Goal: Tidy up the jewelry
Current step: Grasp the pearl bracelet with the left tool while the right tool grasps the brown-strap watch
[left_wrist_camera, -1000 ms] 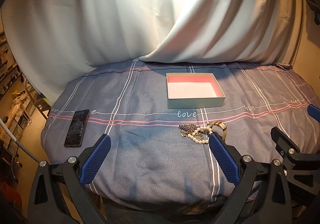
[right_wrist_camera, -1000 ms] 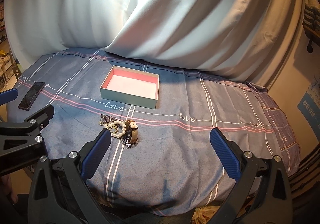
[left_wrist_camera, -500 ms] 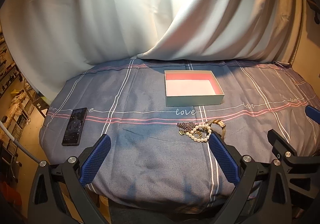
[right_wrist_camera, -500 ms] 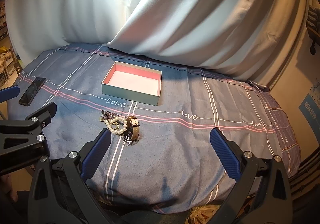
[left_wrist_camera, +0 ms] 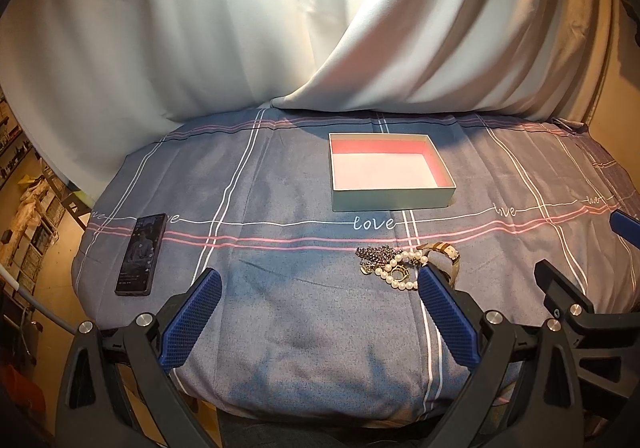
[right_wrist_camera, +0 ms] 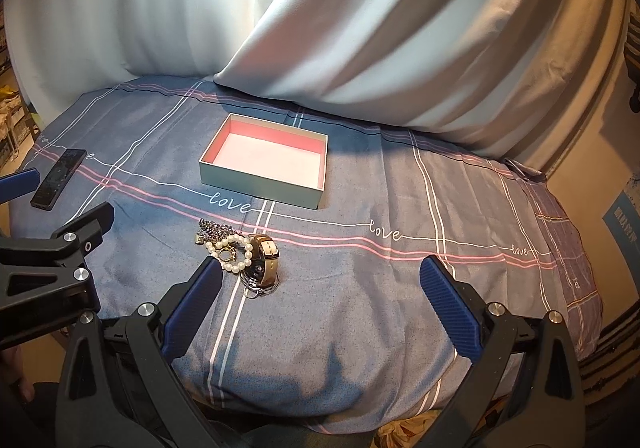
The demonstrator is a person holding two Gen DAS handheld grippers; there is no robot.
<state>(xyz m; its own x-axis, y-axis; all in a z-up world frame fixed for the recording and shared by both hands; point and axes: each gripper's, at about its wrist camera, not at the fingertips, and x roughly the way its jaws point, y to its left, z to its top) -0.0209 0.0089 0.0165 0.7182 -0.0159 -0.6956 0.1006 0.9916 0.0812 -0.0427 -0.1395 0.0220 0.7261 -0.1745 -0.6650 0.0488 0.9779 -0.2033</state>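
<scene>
A small heap of jewelry lies on the blue-grey cloth: a pearl bracelet, a dark beaded chain, a gold watch and a small ring. Behind it stands an open box, pink inside and empty. My left gripper is open and empty, its right finger just in front of the heap. My right gripper is open and empty, its left finger beside the pearls.
A black phone lies at the cloth's left edge. White curtains hang behind the table. The table's front edge is just below the grippers. Each gripper shows at the edge of the other's view.
Both grippers have risen and tilted slightly; the box and jewelry sit a little higher and farther in the views. Nothing on the cloth has moved.
</scene>
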